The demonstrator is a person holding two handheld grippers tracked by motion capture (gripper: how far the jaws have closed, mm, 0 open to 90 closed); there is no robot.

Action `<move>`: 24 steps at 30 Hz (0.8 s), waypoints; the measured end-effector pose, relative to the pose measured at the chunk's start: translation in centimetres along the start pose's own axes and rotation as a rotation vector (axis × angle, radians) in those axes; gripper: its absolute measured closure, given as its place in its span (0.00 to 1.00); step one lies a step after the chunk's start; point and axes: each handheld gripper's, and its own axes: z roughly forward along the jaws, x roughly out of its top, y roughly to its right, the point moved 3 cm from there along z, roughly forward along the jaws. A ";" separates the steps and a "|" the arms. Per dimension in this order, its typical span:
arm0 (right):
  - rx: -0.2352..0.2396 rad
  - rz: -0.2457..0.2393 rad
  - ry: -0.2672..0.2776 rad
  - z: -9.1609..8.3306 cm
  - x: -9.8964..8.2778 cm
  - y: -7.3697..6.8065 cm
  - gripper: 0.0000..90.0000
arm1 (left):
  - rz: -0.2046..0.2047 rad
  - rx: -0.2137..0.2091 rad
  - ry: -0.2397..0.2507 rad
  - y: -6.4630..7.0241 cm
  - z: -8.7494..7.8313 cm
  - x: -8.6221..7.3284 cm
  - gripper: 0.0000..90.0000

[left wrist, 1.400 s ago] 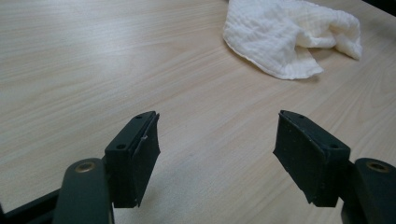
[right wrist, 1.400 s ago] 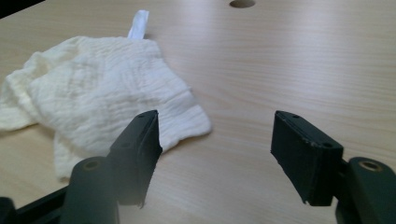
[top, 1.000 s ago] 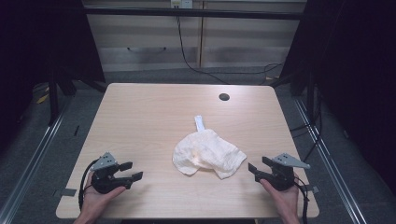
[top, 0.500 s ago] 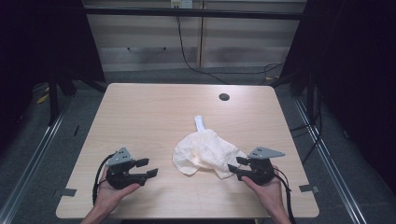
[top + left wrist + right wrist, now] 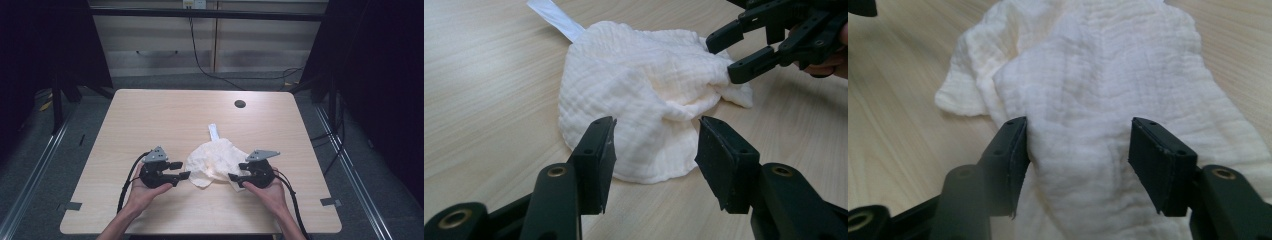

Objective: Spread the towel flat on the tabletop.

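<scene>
A crumpled white cloth [image 5: 215, 162] lies on the near half of the desk [image 5: 150, 120], roughly midway between left and right. A narrow white strip [image 5: 214, 132] runs from its far edge toward the far side. A dark round hole [image 5: 240, 104] sits in the desk near the far edge, well apart from the cloth.

Left claw [image 5: 183, 170]: held in the left hand [image 5: 142, 192], level with the desk, pointing right at the cloth's near left edge. Its jaws have just been closing but stand apart. In the left gripper view the cloth's near edge lies just beyond the left claw's [image 5: 654, 142] tips, with no pad pressing on it.

Right claw [image 5: 237, 171]: held in the right hand [image 5: 270, 192], pointing left at the cloth's right edge. Its jaws have just been opening. In the right gripper view the cloth [image 5: 1098, 100] spreads under and between the right claw's [image 5: 1079, 150] tips, with visible gaps to both pads. In the left gripper view its lower jaw touches a fold at the cloth's right edge.

A cable trails from each claw toward the near desk edge.
</scene>
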 end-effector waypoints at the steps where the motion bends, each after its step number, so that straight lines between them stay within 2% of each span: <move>1: -0.002 0.002 -0.004 0.1 -0.1 0.1 0.53 | 0.008 -0.002 -0.006 -0.1 0.1 -0.1 0.55; 2: -0.008 0.008 -0.014 0.2 -0.1 0.2 0.57 | 0.008 -0.002 -0.006 -0.1 0.1 -0.1 0.55; 3: -0.005 0.005 -0.012 0.4 -0.2 0.3 0.61 | 0.019 -0.004 -0.029 0.1 0.5 -0.5 0.55; 5: 0.003 0.012 -0.020 0.7 -0.3 0.5 0.76 | 0.032 -0.013 -0.053 0.4 1.1 -0.9 0.56; 8: 0.013 0.014 -0.048 1.3 -0.6 0.5 0.86 | 0.068 -0.030 -0.083 1.1 2.0 -1.2 0.59; 12: 0.028 0.039 -0.047 1.6 -0.6 0.5 0.90 | 0.093 -0.056 -0.106 1.6 2.6 -1.4 0.65; 13: 0.048 0.031 -0.044 1.7 -0.6 0.5 0.90 | 0.116 -0.071 -0.121 1.9 2.9 -1.6 0.67; 15: 0.070 0.038 -0.041 1.9 -0.6 0.3 0.91 | 0.122 -0.083 -0.128 2.0 3.1 -1.8 0.70; 17: 0.086 0.033 -0.040 2.1 -0.5 -0.1 0.91 | 0.129 -0.087 -0.136 2.1 3.3 -1.9 0.70; 18: 0.085 0.031 -0.045 2.2 -0.4 -0.4 0.91 | 0.138 -0.069 -0.140 2.0 3.3 -2.0 0.71; 20: 0.101 0.027 -0.042 2.6 -0.3 -0.8 0.91 | 0.132 -0.061 -0.136 2.0 3.4 -2.1 0.70; 22: 0.115 0.027 -0.047 2.8 -0.1 -1.2 0.91 | 0.156 -0.073 -0.156 2.0 3.5 -2.4 0.71; 24: 0.131 0.027 -0.042 3.1 0.0 -1.5 0.90 | 0.168 -0.065 -0.165 2.1 3.5 -2.6 0.75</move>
